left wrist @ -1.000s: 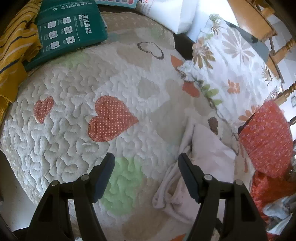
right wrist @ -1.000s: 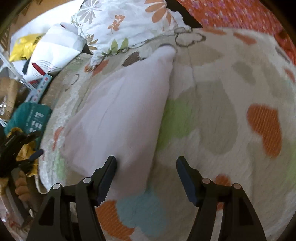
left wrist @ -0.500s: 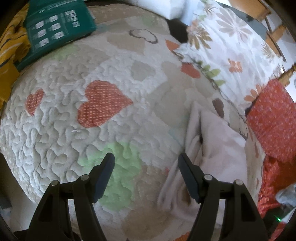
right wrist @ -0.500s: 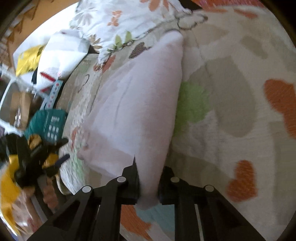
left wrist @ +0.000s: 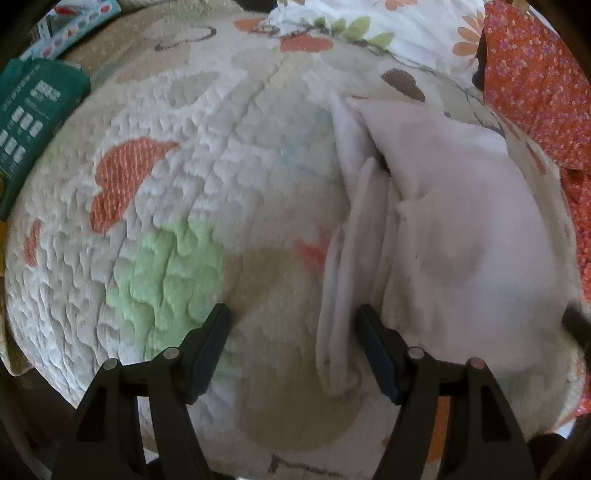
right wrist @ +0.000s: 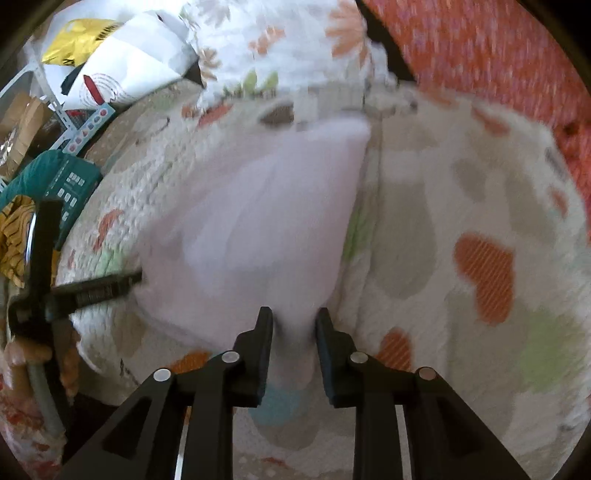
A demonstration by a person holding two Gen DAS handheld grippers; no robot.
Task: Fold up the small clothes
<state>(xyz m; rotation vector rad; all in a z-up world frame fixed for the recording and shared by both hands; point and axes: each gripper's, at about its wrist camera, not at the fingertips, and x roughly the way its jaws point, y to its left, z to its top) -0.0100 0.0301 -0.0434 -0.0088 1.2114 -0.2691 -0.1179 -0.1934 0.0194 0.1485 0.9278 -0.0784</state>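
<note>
Our right gripper [right wrist: 293, 332] was wide open a second ago, then pinched the near edge of the white cloth [right wrist: 258, 229]; now its jaws are opening again with the cloth between them. Our left gripper [left wrist: 291, 343] has come closer to the cloth's folded edge. The cloth's near part now looks lifted off the quilt [left wrist: 177, 206].

You get soft daylight in both views, brightest along the top, where the floral pillow [left wrist: 413, 26] washes out toward white. Both fisheye pictures bend hard at the rims and fade into dark corners. The right wrist view is smeared by motion blur, worst on the white garment [right wrist: 266, 221] and the orange fabric [right wrist: 480, 55]. The left view blurs more mildly, and the quilt [left wrist: 147, 184] keeps its texture.
</note>
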